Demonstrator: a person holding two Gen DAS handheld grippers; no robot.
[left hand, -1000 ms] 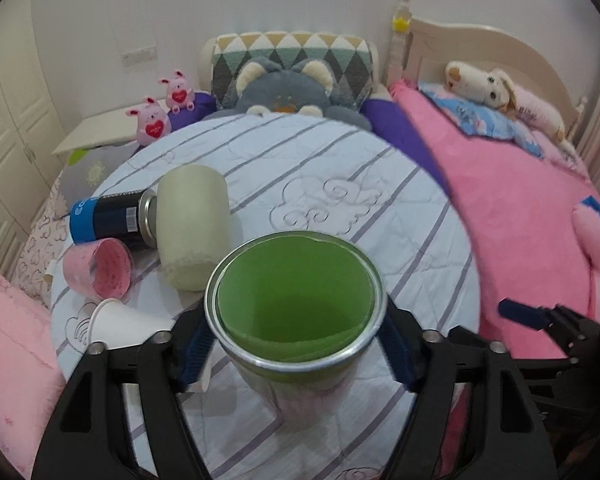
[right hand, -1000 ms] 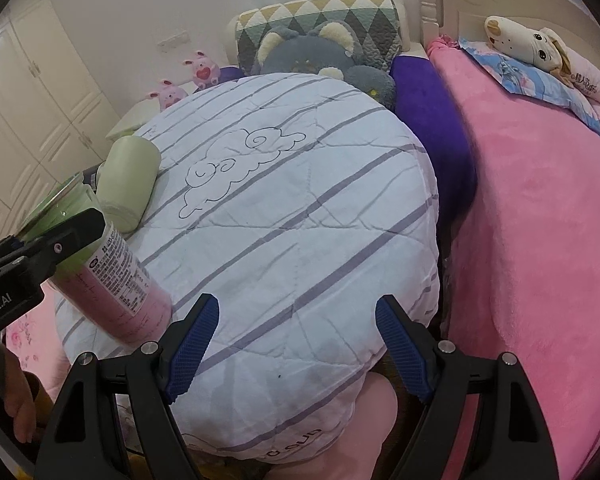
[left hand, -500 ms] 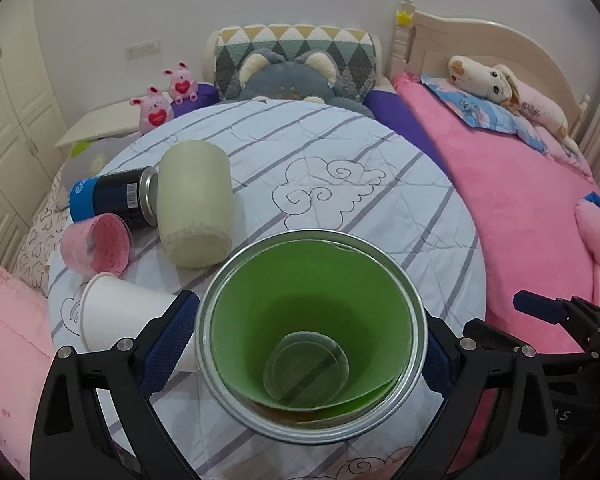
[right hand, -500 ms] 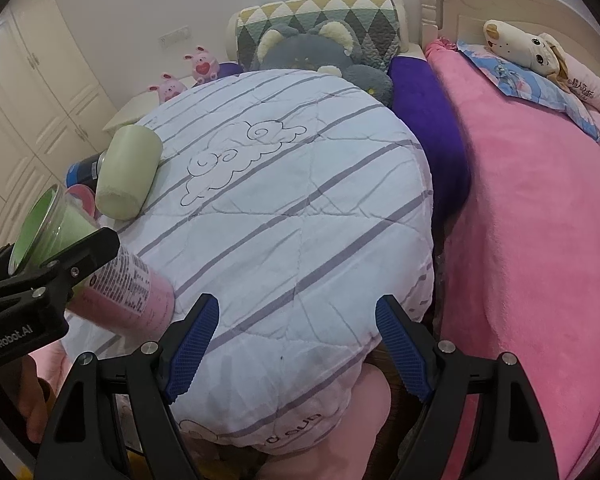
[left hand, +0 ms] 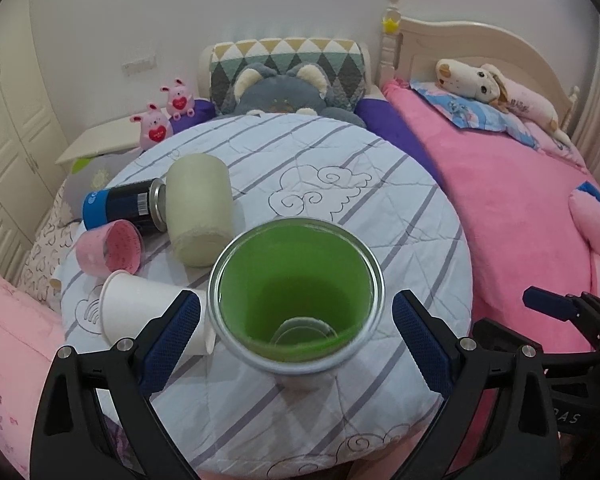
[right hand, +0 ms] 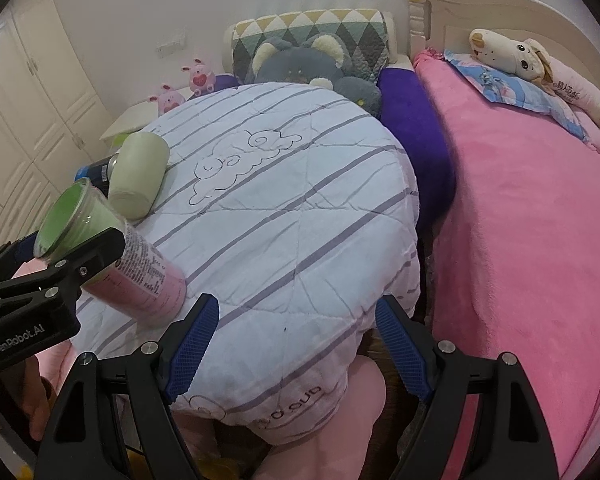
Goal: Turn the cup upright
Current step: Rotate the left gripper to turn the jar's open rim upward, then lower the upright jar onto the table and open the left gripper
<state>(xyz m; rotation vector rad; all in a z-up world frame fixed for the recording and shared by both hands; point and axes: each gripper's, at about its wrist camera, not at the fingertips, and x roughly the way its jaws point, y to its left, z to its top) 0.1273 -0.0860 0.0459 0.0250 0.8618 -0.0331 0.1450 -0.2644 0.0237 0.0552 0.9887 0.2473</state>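
Opening since the earlier frame, the left gripper (left hand: 296,328) spread clear of the green-lined cup (left hand: 296,296), which stood nearly upright at the quilt's (left hand: 340,200) near-left edge; the right gripper (right hand: 298,344) hung apart, empty.

Home bedroom: pink bed (left hand: 500,184), plush toys (left hand: 496,84), wardrobe (right hand: 28,92).

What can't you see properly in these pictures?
- Pink-and-green cup bottom: left view, its own rim hides where it meets the table.
- White paper cup: left view, the left claw covers one end.
- Black can: right view, mostly behind the pale green cup.
- Cup label writing: right view, too small.
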